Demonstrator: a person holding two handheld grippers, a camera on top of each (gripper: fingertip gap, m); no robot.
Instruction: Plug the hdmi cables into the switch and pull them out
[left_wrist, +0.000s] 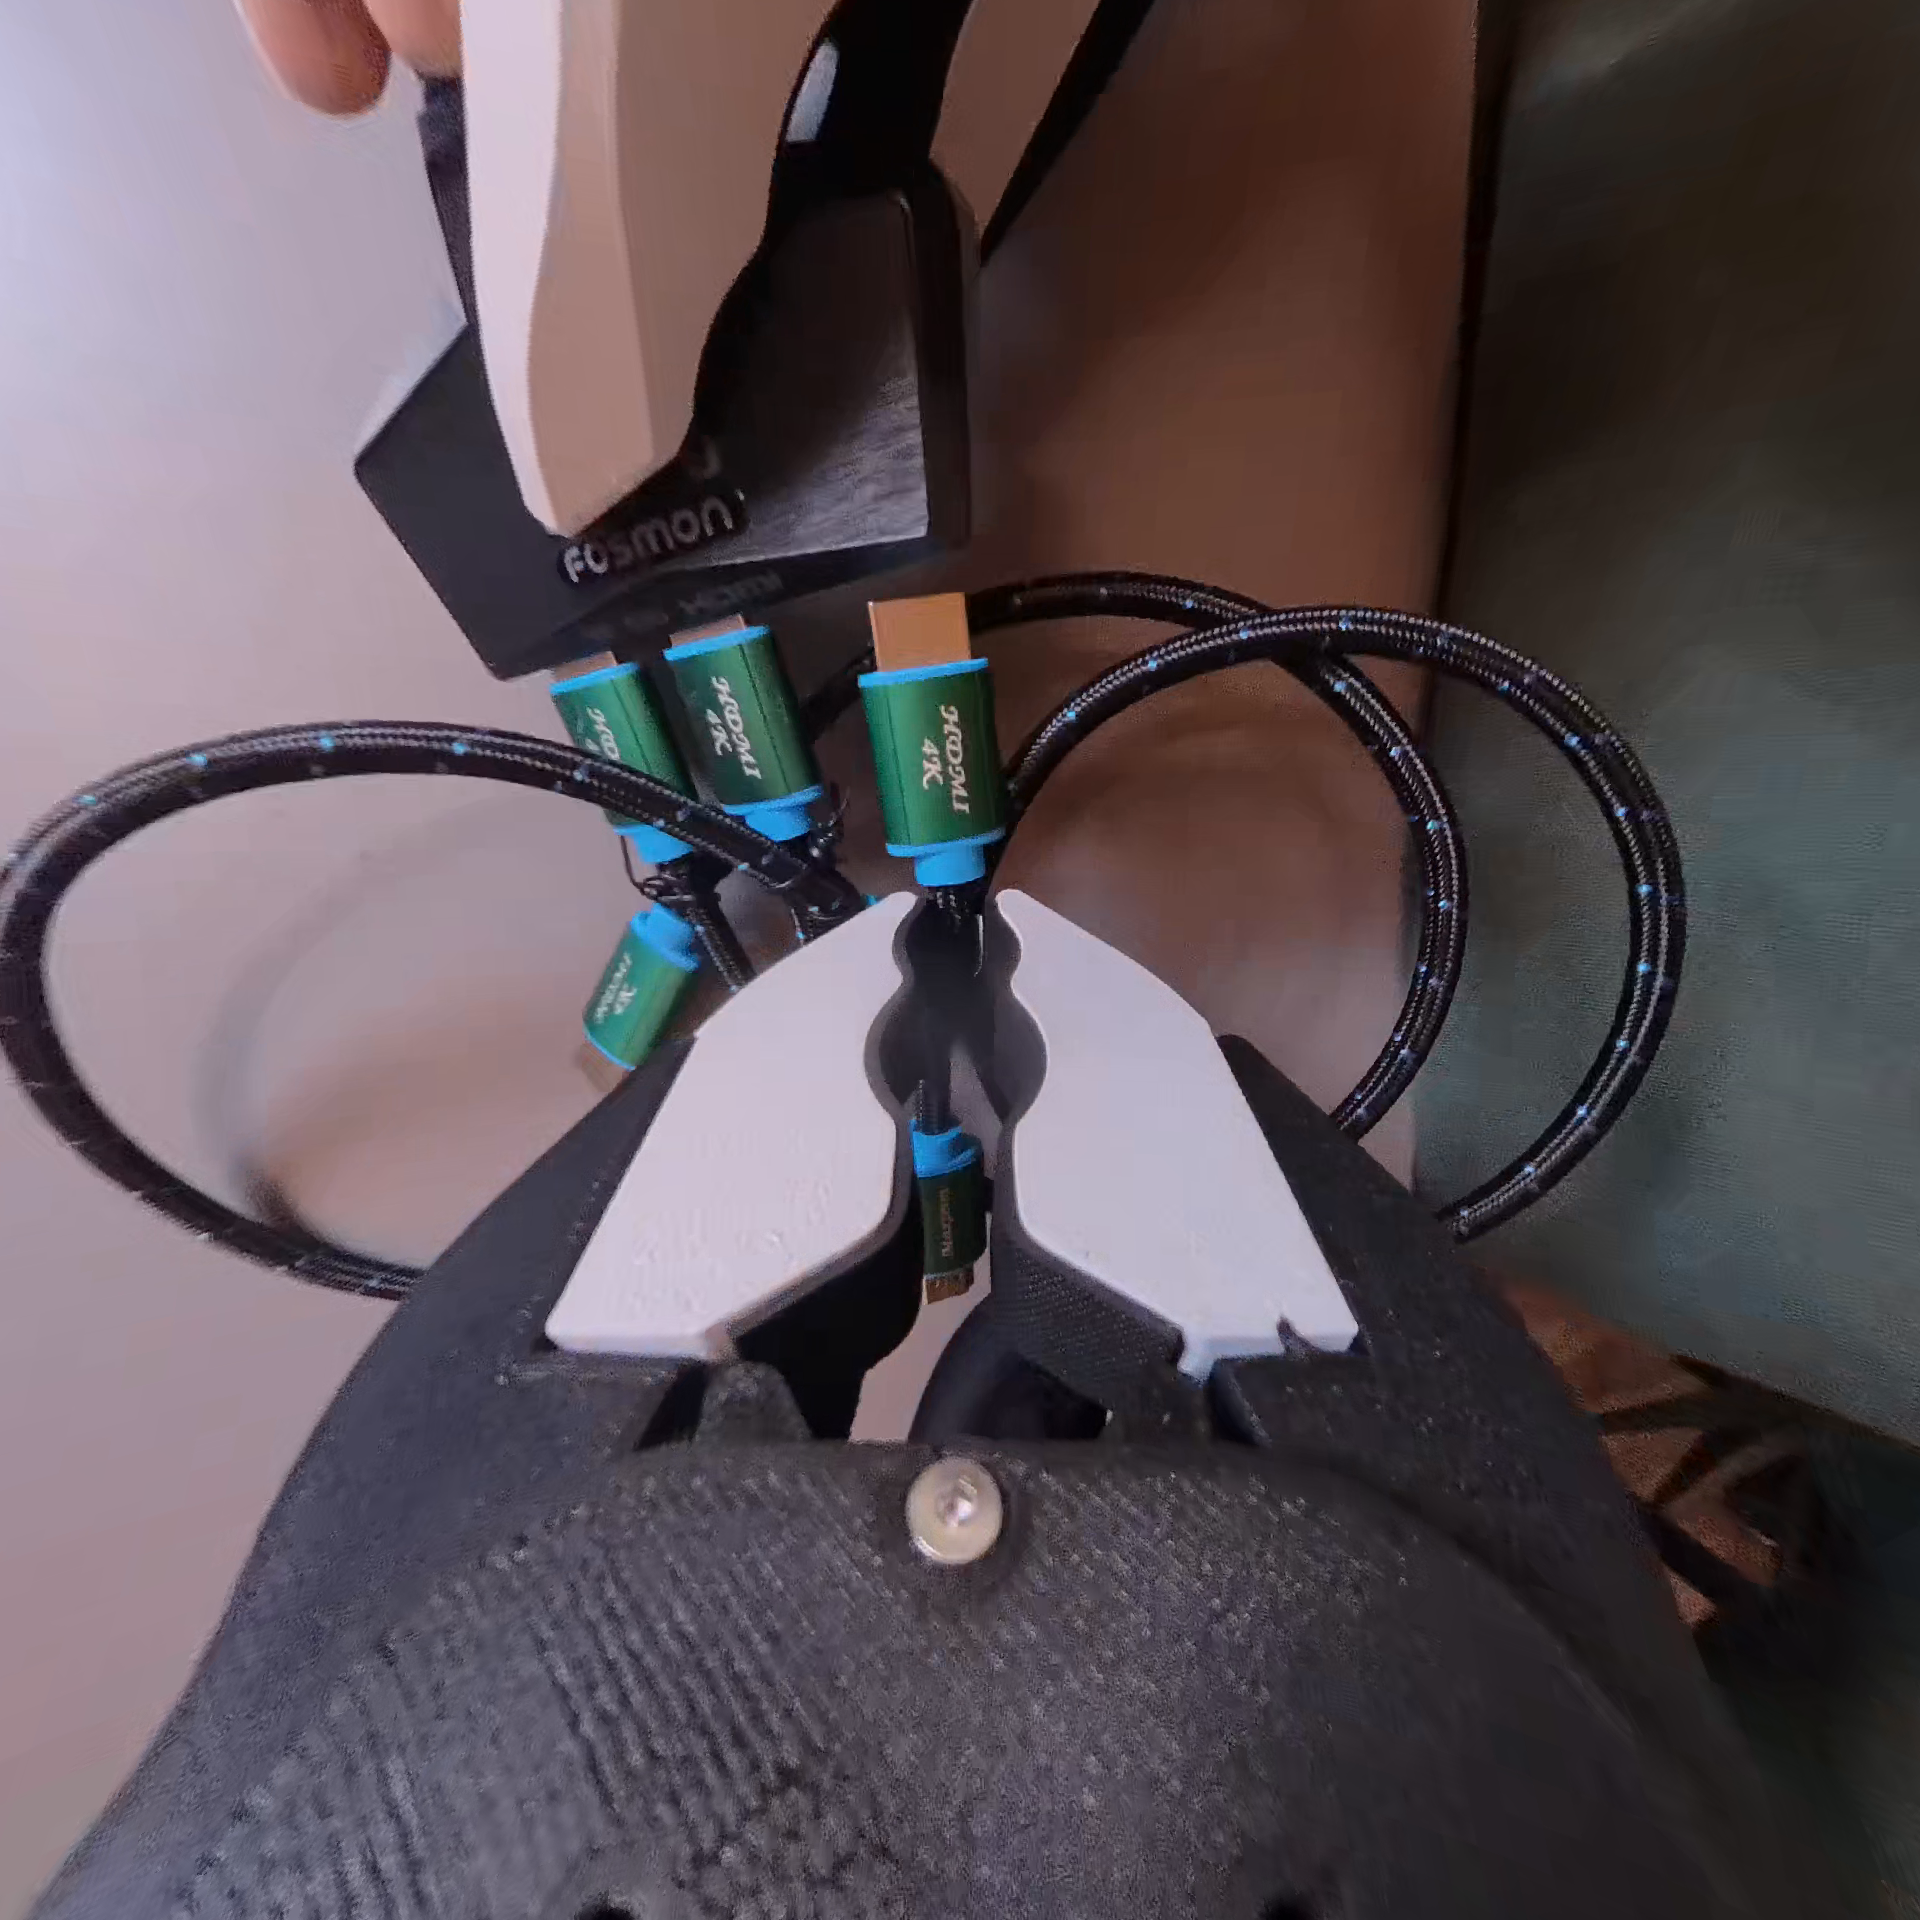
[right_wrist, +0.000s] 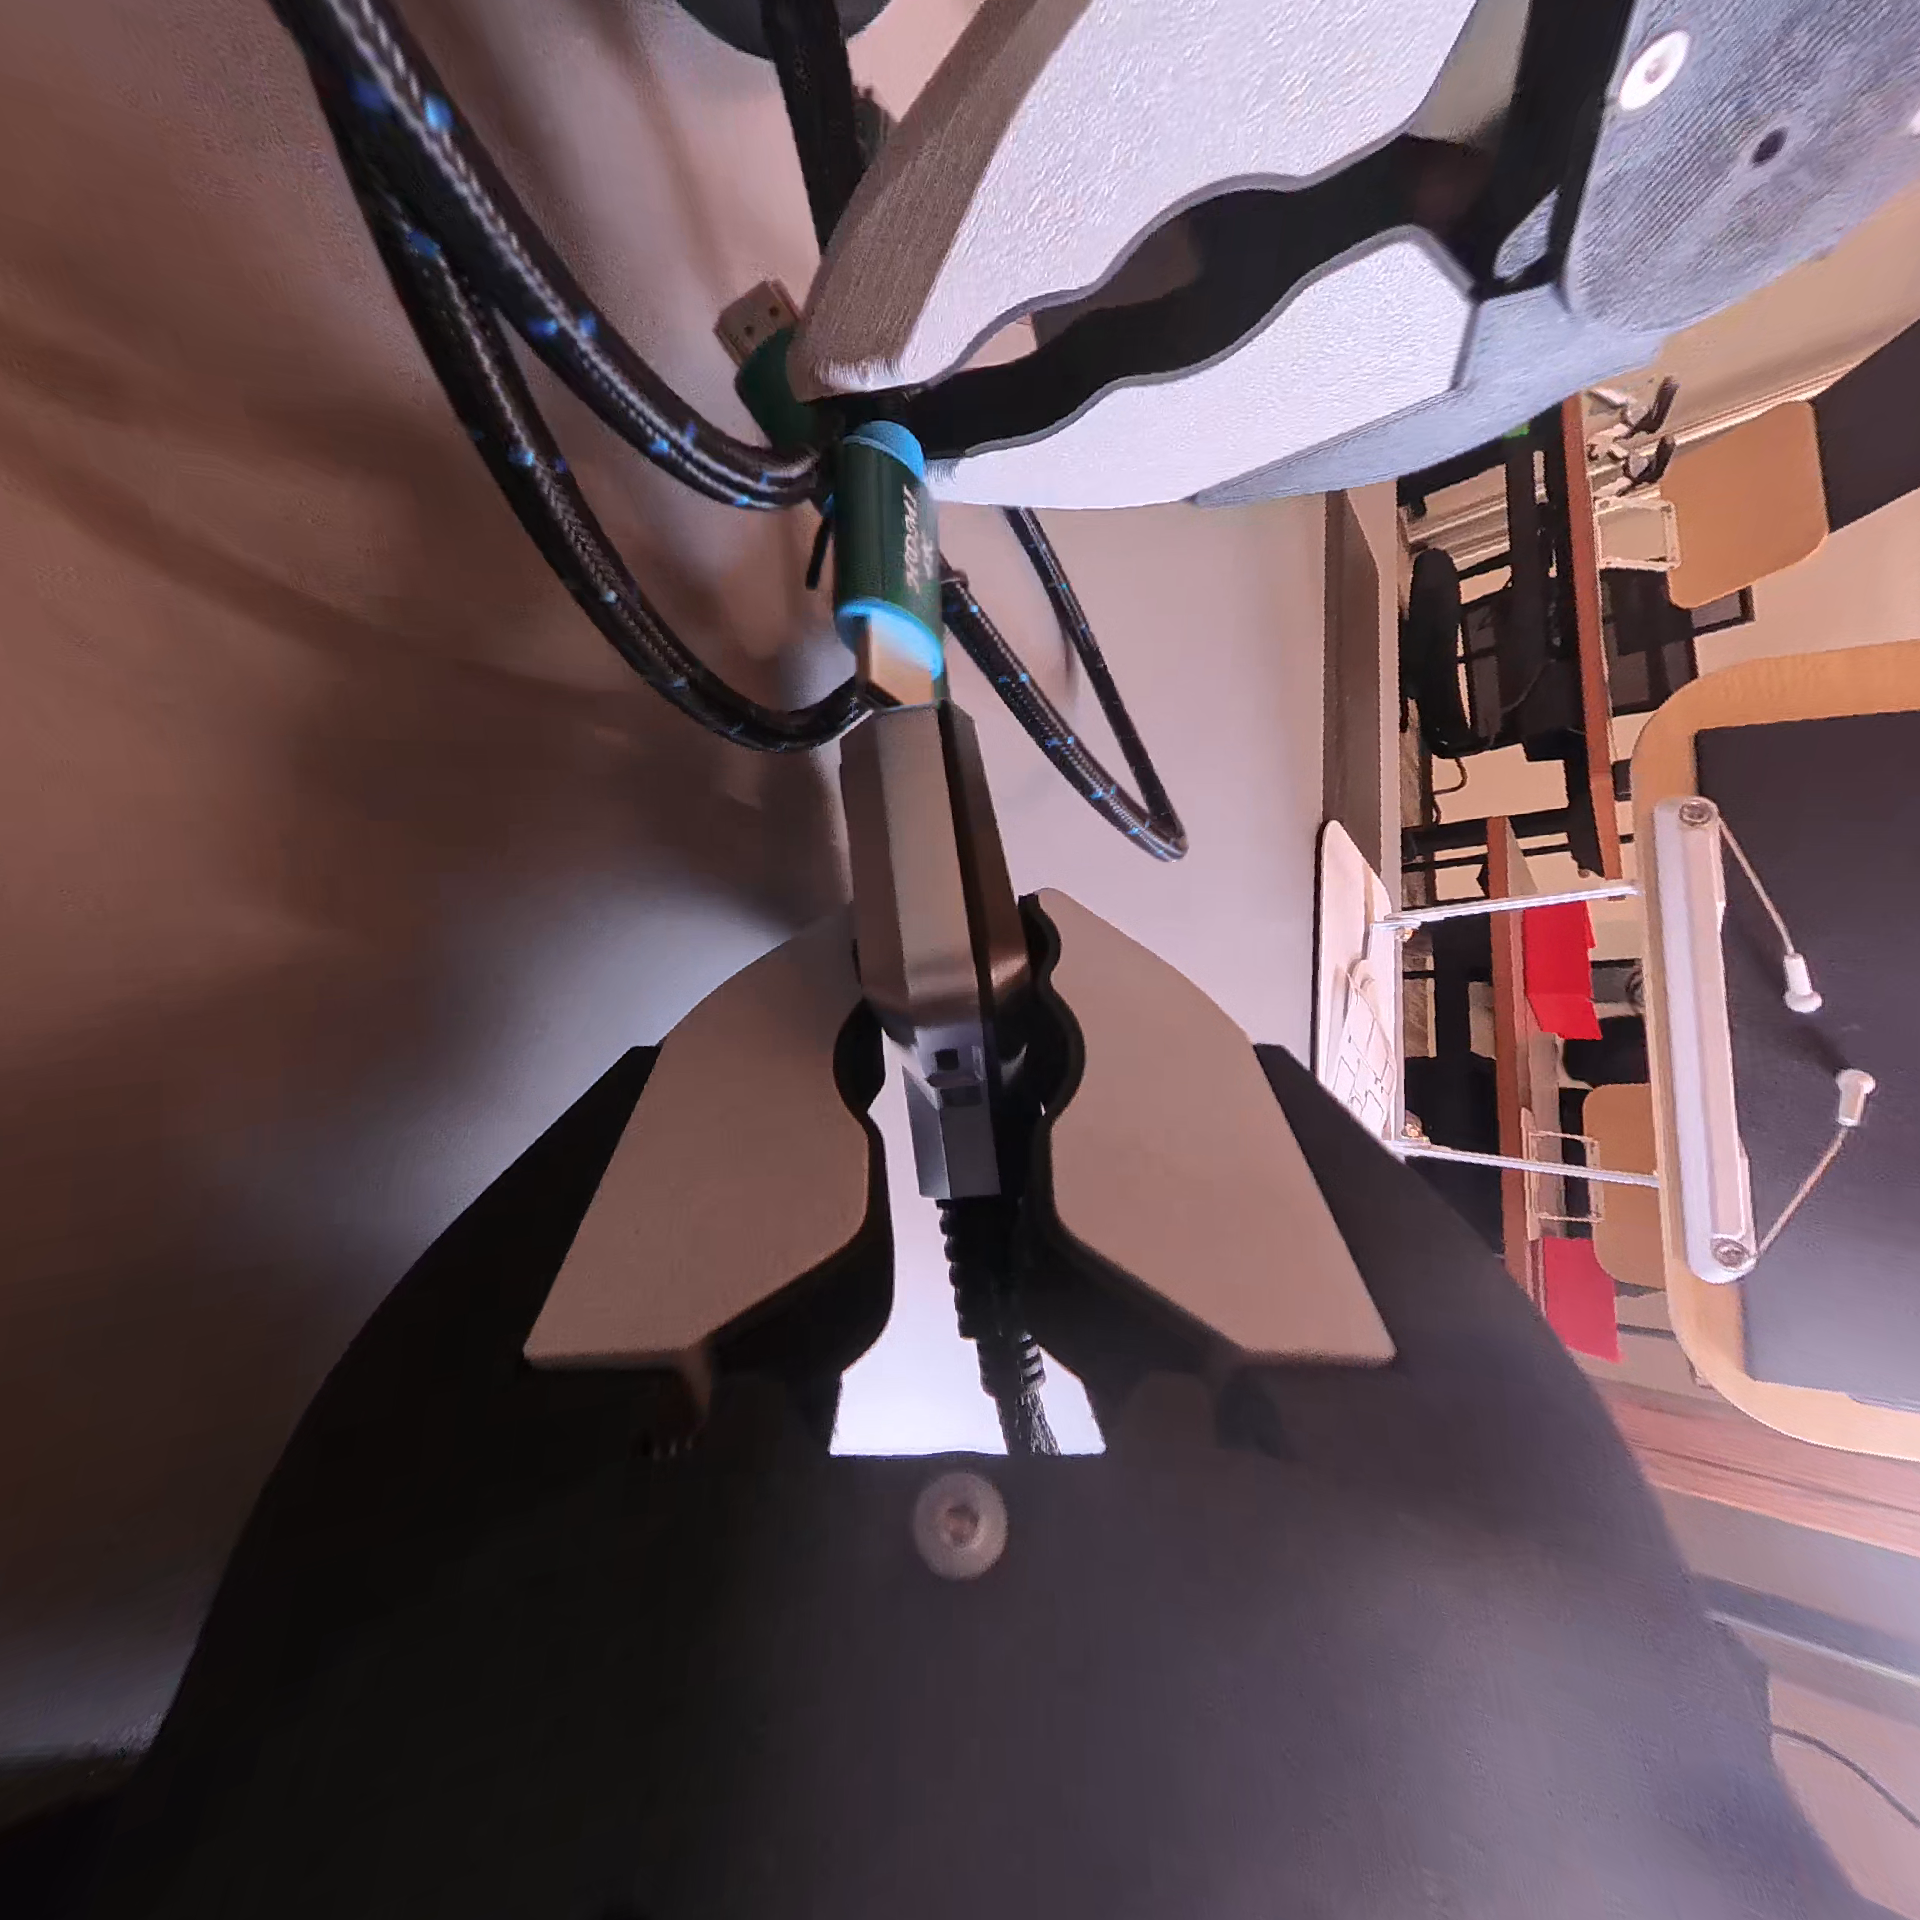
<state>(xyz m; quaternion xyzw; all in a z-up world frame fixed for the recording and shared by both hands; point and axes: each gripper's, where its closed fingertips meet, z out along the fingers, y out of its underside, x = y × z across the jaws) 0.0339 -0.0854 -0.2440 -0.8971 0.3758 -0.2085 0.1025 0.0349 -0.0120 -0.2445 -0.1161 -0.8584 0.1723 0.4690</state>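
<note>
Green plug, at frame centre, is risking skewing beside the black switch box that the right gripper is clamping, because the left gripper is pinching only its braided cable.

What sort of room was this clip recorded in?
Probably an office or lab workspace. The right wrist view shows a tan-topped desk with a black mat, a dark office chair farther back, and shelving holding red bins. Close up, the tongs handle braided cables and a black adapter box.

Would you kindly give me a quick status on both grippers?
Left gripper shut on braided cable behind free green plug. Right gripper shut on black adapter box. Two green plugs seated.
</note>
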